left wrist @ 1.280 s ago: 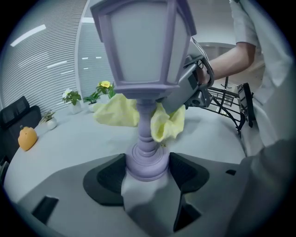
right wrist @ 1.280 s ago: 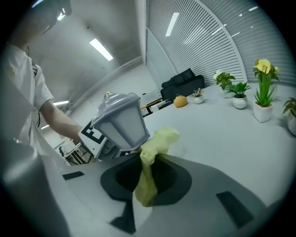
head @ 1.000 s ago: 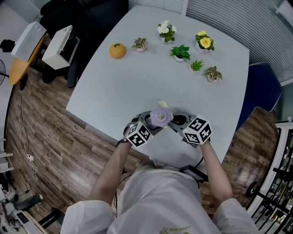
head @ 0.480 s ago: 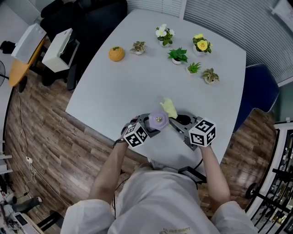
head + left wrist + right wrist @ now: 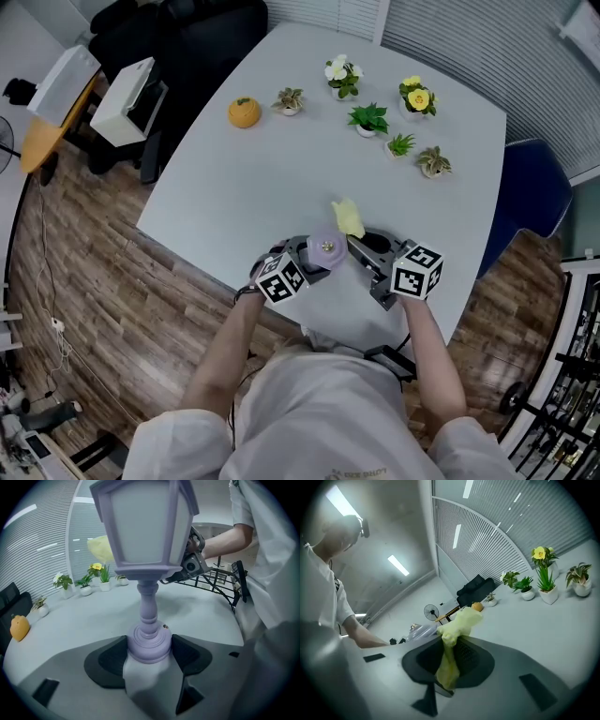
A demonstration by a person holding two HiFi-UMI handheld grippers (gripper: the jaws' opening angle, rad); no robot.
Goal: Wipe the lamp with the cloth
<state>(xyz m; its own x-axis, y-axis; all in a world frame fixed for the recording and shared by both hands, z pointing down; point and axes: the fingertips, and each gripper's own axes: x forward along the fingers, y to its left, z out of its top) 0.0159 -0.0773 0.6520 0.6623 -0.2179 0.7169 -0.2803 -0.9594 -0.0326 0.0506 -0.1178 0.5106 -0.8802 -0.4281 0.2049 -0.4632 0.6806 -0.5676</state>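
Note:
My left gripper is shut on the round base of the lilac lantern lamp, which stands upright near the front edge of the white table. From the head view I look down on the lamp's top. My right gripper is shut on a yellow cloth, whose bunched end sticks out past the jaws. That cloth hangs just right of and beyond the lamp's head, and shows behind the lamp in the left gripper view. Whether it touches the lamp I cannot tell.
Several small potted plants and an orange pumpkin ornament stand along the table's far side. A blue chair is at the right, a white box and dark chairs at the left. Wooden floor lies below the front edge.
My right gripper has risen and swung right, carrying the cloth from just behind the lamp's top to its right. The left gripper and the lamp have held still.

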